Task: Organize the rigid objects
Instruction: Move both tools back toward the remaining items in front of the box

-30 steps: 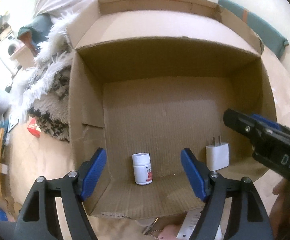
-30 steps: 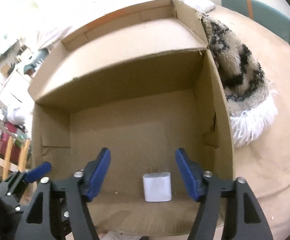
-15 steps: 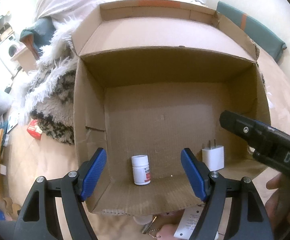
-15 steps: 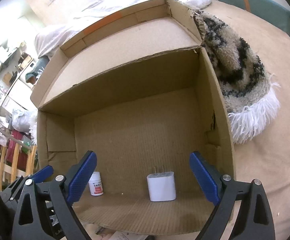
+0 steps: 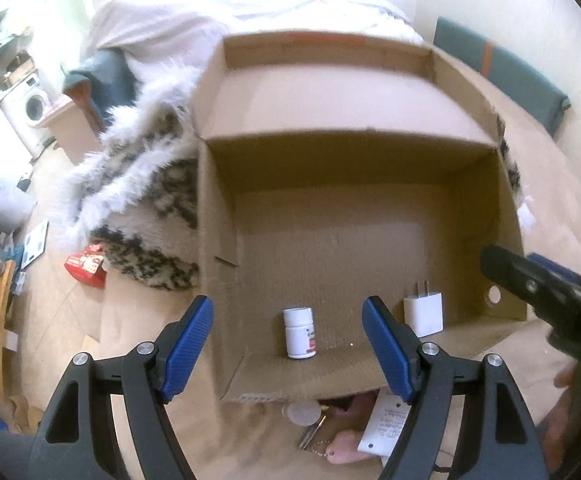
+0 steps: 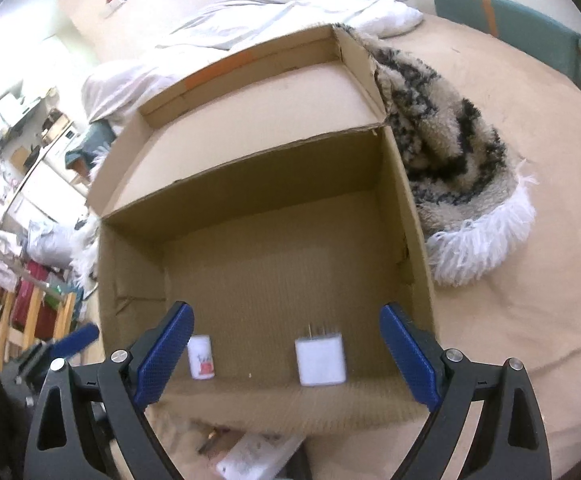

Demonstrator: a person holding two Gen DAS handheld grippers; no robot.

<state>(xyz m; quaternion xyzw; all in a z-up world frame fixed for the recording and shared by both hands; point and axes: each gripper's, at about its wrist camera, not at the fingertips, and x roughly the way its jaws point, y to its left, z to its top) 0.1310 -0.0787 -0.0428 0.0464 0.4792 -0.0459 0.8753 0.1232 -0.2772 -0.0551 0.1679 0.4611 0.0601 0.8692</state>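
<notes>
The white charger plug [image 6: 321,358] now stands on the floor of the cardboard box [image 6: 406,216], prongs up, near the front edge and free of my right gripper [image 6: 286,354], whose blue pads have spread from a closer stance a second ago to nearly their widest, with nothing pressed between them. A little to its left, apart from it, the small white pill bottle [image 5: 299,332] stands upright on the same cardboard floor, and my left gripper [image 5: 288,346] hangs open above it just as wide as before, touching nothing. Both of my grippers have pulled up and back from the box since a second ago, so more of its walls, the raised back flap and the shaggy rug [image 6: 450,152] beside it come into view, and both items look smaller and lower between my fingers. I read this as two placements done: both rigid pieces are inside, upright and not leaning on each other or on a wall. In front of the box, on the beige cover, more things wait: a round white lid [image 5: 302,414], a pink keychain charm [image 5: 344,452] with a key, and a white labelled packet [image 5: 384,424]. I judge these to be my next picks, and my open, empty jaws are ready for them.
</notes>
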